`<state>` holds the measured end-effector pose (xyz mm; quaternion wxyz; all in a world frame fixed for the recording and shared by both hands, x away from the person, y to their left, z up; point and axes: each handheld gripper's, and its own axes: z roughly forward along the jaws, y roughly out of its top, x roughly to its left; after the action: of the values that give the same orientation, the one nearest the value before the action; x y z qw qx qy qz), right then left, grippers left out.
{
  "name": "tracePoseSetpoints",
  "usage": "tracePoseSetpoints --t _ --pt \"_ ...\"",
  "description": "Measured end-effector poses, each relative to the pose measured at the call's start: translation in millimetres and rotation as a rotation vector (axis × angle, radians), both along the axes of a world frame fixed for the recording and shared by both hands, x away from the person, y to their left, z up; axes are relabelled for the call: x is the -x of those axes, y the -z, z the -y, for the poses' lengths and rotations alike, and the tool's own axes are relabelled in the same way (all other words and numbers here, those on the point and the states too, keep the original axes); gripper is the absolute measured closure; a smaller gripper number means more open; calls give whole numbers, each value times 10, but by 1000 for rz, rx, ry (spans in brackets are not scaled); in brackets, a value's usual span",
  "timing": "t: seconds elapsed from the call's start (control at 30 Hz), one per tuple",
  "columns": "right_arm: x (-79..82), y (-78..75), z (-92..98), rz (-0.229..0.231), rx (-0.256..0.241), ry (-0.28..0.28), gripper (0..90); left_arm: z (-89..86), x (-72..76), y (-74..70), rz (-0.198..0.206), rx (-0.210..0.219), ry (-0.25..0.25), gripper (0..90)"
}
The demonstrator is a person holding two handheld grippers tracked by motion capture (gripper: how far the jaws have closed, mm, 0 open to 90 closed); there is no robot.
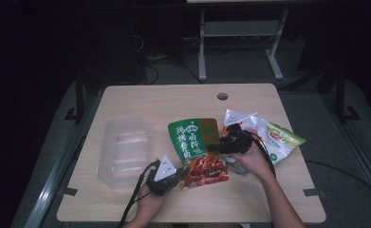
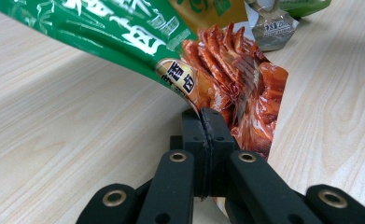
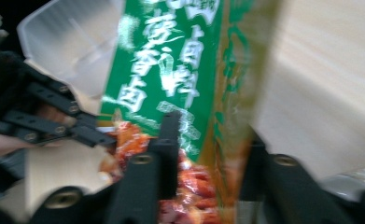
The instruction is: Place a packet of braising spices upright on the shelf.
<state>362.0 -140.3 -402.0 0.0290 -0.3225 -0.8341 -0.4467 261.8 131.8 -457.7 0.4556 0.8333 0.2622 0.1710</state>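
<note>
Near the bench's front edge: green-and-red snack pouch (image 1: 197, 152) lies between both tongs, lifted at its lower corner.
Left tongs (image 1: 176, 175): jaws pressed together on the pouch's red lower-left edge (image 2: 227, 93).
Right tongs (image 1: 213, 146): jaws apart, straddling the pouch's right side (image 3: 171, 84); not yet closed on it.
Long axis: runs away from the person, green end far, red end near.
Key relation: pouch sits right of the left tongs and left of the right tongs; the clear tray (image 1: 124, 147) lies to the left, apart from the pouch.
Nearer hand: left already grips it.
Count: two tongs, one tray, one held pouch, roughly three other packets (image 1: 268, 135) at the right of the bench (image 1: 173, 99).
</note>
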Motion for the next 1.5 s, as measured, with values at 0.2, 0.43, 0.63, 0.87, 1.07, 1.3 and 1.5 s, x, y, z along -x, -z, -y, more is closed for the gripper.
tracePoseSetpoints --t 0.2,0.43,0.63,0.87,1.07,1.3,1.5 --pt "22 -2 -79 15 66 26 878 -4 21 -7 4 7 3 898" --pt "101 -84 -61 41 65 37 894 -34 29 -19 -5 12 9 886" --pt "235 -205 21 86 15 33 897 -78 76 -61 -22 74 -4 730" --pt "444 -361 83 144 -49 -6 898 -131 138 -108 -32 112 -9 592" --pt "526 -423 105 173 -66 -14 899 -197 185 -157 -33 136 -8 558" --pt "568 -576 101 212 -91 -25 899 -243 277 -206 -23 143 11 535" --pt "515 -646 28 229 -76 -16 900 -260 360 -234 -22 143 49 456"
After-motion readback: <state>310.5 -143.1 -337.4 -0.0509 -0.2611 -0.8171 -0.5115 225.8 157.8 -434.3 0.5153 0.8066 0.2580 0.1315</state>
